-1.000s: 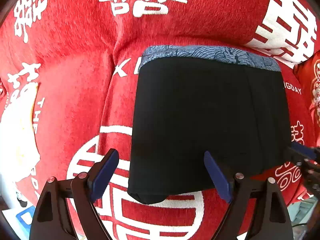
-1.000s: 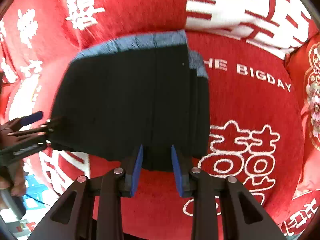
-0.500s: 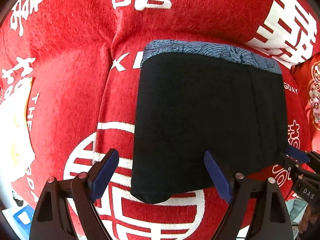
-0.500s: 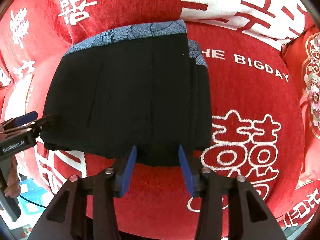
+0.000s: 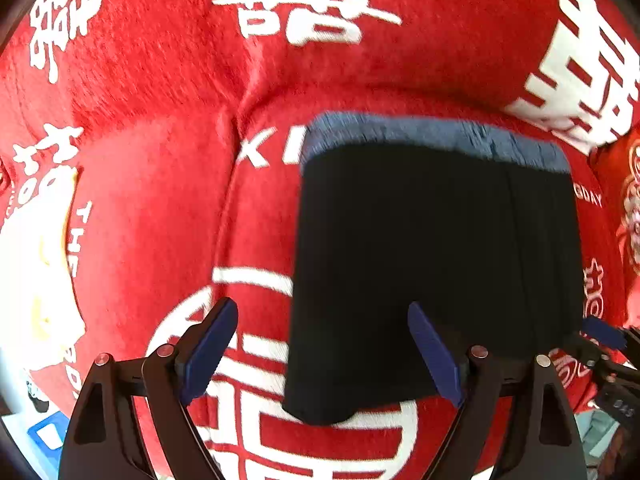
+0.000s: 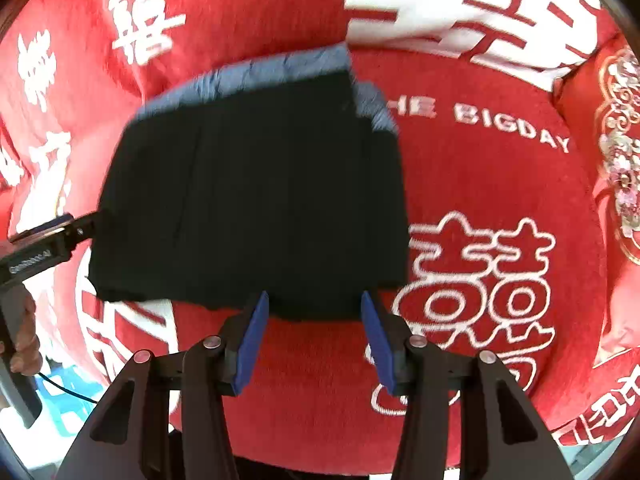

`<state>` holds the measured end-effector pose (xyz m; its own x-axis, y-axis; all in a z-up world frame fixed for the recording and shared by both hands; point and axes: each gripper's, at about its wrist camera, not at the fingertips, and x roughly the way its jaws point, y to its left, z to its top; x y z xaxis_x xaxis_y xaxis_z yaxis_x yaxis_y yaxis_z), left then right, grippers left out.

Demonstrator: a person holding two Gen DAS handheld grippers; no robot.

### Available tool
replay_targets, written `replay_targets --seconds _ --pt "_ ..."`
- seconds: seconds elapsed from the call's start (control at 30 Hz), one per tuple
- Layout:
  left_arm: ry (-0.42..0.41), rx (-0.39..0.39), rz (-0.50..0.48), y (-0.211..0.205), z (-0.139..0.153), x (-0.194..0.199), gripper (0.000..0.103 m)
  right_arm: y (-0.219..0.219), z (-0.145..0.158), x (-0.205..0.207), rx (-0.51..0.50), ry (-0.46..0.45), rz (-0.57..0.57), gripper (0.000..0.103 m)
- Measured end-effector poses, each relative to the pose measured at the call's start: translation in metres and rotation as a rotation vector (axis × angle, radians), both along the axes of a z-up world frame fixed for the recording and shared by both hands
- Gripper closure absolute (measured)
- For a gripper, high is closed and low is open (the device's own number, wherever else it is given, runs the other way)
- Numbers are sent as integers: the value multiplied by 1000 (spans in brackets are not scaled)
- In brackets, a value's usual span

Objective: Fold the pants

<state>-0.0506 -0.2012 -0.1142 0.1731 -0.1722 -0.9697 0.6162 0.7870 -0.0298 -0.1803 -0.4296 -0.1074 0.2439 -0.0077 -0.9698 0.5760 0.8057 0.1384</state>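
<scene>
Right gripper (image 6: 314, 332) now spread wider, left gripper (image 5: 324, 344) agape, folded pants (image 5: 436, 264) released on cushion (image 5: 160, 220)

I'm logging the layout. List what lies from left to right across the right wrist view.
The other hand-held gripper (left) at the edge → black folded pants → white double-happiness character on the red cover → embroidered red cushion.

Blk grippers (image 6: 314, 336), blue pads (image 5: 208, 350), silver screws
</scene>
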Motion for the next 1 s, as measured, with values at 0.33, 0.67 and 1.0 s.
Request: replay_targets --seconds 0.33,0.67,1.0 --pt "-79 -5 98 -31 2 66 15 -60 16 43 -4 -128 -103 52" --pt "-118 66 137 -44 -39 85 5 -63 -31 59 34 -74 -43 53" --pt "-43 19 110 -30 -24 70 5 -65 -31 51 53 -105 -40 48"
